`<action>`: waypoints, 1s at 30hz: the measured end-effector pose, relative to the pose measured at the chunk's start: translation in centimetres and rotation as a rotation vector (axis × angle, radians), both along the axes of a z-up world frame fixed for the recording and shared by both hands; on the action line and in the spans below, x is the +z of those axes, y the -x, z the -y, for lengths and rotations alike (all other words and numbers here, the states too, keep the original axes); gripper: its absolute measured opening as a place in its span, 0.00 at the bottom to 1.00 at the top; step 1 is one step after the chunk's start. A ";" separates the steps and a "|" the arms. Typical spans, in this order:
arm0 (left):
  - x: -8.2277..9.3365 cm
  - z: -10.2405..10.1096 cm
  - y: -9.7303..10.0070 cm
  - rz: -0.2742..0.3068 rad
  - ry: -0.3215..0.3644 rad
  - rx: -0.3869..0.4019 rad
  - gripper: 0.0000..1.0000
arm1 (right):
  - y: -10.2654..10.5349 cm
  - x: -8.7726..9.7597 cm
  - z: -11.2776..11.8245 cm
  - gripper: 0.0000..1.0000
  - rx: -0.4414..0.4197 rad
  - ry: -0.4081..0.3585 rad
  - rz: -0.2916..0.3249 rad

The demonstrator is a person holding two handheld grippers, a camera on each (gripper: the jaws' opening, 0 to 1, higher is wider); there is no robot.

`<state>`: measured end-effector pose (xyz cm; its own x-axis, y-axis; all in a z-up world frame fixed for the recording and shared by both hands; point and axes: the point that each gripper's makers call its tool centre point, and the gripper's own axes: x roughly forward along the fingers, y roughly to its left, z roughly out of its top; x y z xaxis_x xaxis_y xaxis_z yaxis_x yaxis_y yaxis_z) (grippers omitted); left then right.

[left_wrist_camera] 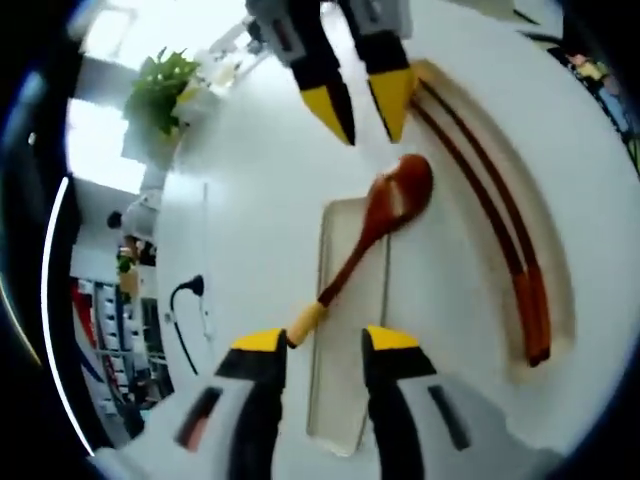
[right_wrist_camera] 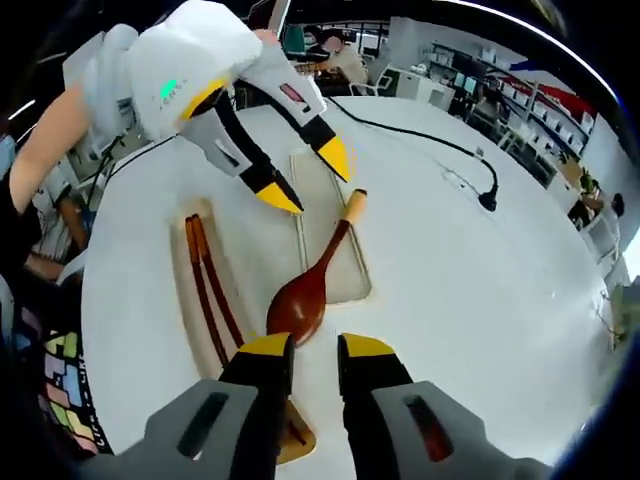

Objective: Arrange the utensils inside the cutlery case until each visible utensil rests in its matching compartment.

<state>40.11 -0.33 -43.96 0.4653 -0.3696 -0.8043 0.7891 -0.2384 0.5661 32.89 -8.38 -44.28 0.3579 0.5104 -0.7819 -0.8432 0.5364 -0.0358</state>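
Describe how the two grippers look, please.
Both match: the left gripper and right gripper have white bodies, black jaws and yellow tips. A small red patch sits on each body. In the right gripper view, a green mark shows on the left one's white housing.

In the right gripper view, the right hand-held gripper [right_wrist_camera: 305,352] rises from the bottom with its yellow-tipped jaws parted, the bowl of a brown wooden spoon [right_wrist_camera: 305,297] just ahead of them. The spoon lies slantwise across the edge of a shallow beige tray [right_wrist_camera: 345,275] on the white counter [right_wrist_camera: 450,300], its pale handle end pointing away. Beside the tray, a pair of brown chopsticks [right_wrist_camera: 207,285] rests in a long narrow tray [right_wrist_camera: 182,290]. The left hand-held gripper [right_wrist_camera: 315,175] hovers beyond, jaws apart, above the spoon's handle end. A black cable [right_wrist_camera: 420,135] crosses the far counter.
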 end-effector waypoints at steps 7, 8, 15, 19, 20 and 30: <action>-1.5 0.4 -1.7 0.005 -0.078 -0.008 0.35 | -0.4 -0.4 -0.2 0.20 -0.028 -0.010 -0.011; -1.6 0.5 -1.8 0.002 -0.075 -0.005 0.35 | -0.4 -0.4 -0.3 0.21 -0.030 -0.012 -0.015; -1.8 0.9 -2.3 -0.055 -0.106 0.033 0.32 | -0.6 -1.4 -0.8 0.26 -0.050 -0.031 -0.027; -2.4 1.0 -2.5 -0.115 -0.108 0.077 0.20 | -0.7 -1.4 -1.1 0.26 -0.060 -0.062 -0.029; -2.5 1.1 -2.7 -0.111 -0.109 0.076 0.18 | -0.8 -1.4 -1.2 0.27 -0.060 -0.068 -0.030; -2.4 1.2 -2.8 -0.094 -0.118 0.122 0.15 | -1.3 -2.3 0.0 0.26 -0.088 -0.039 -0.020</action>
<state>42.91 -1.52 -46.39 0.4223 -0.2157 -0.8804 0.8641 -0.1976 0.4628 34.23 -8.33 -46.58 0.3870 0.5079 -0.7696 -0.7932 0.6089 0.0030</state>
